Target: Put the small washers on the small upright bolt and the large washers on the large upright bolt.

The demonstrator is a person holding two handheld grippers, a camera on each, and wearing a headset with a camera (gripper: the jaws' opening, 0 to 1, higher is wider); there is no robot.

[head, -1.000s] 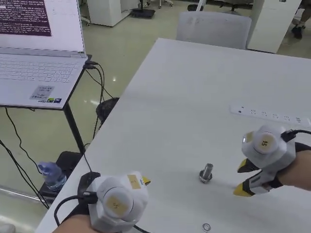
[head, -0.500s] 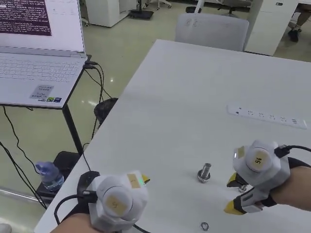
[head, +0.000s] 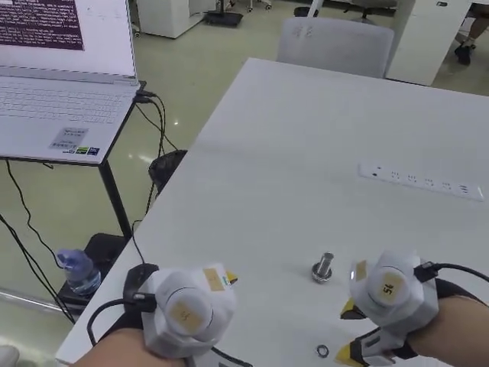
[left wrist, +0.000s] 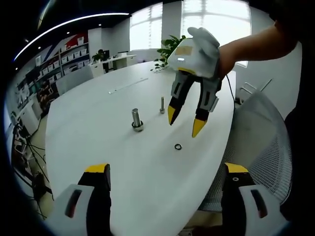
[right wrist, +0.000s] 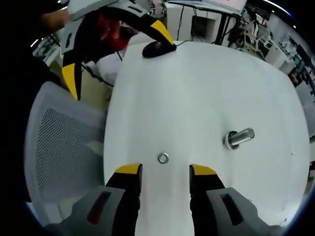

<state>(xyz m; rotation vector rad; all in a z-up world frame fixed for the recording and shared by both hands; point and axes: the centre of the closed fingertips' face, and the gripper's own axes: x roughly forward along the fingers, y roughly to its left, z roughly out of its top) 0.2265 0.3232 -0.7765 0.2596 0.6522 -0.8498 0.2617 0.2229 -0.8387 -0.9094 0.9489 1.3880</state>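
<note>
A large upright bolt stands on the white table. One small washer lies flat near the table's front edge. My right gripper hovers just right of the washer. In its own view the open right gripper has the washer just ahead of its jaws, and the large bolt lies off to the right. My left gripper is wide open and holds nothing. From there I see the large bolt, a thin small bolt behind it, and the washer.
A white power strip lies at the right of the table. A laptop sits on a side stand to the left. A black mouse rests by the left gripper. A grey mesh chair stands at the table's edge.
My right gripper has come down and to the left, towards the washer, and now covers the small bolt in the head view. The left gripper has stayed in place.
</note>
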